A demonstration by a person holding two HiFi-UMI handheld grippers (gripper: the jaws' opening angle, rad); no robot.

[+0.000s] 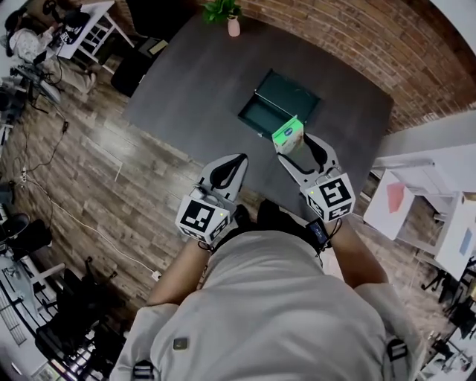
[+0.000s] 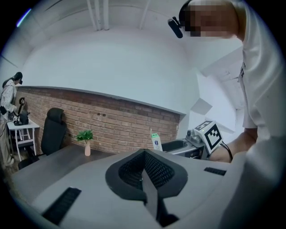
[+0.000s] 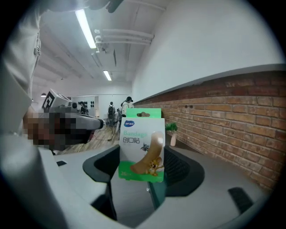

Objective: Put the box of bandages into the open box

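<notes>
The green-and-white bandage box [image 1: 288,135] [image 3: 142,145] stands upright in my right gripper [image 1: 297,143] [image 3: 143,167], which is shut on its lower part. It hangs just over the near edge of the open dark-green box [image 1: 281,100], which lies on the dark grey table [image 1: 193,82]. Beside the table's near edge, over the wooden floor, my left gripper [image 1: 236,160] [image 2: 144,154] is shut, its pads meeting with nothing between them. The left gripper view shows the bandage box [image 2: 156,141] edge-on, off to the right of the left gripper.
A small plant in a pink vase [image 1: 233,21] [image 2: 86,142] stands at the table's far edge by the brick wall. A black chair [image 1: 137,65] sits at the table's left. White shelving [image 1: 416,193] is on the right, and a white desk [image 1: 85,30] with a person at far left.
</notes>
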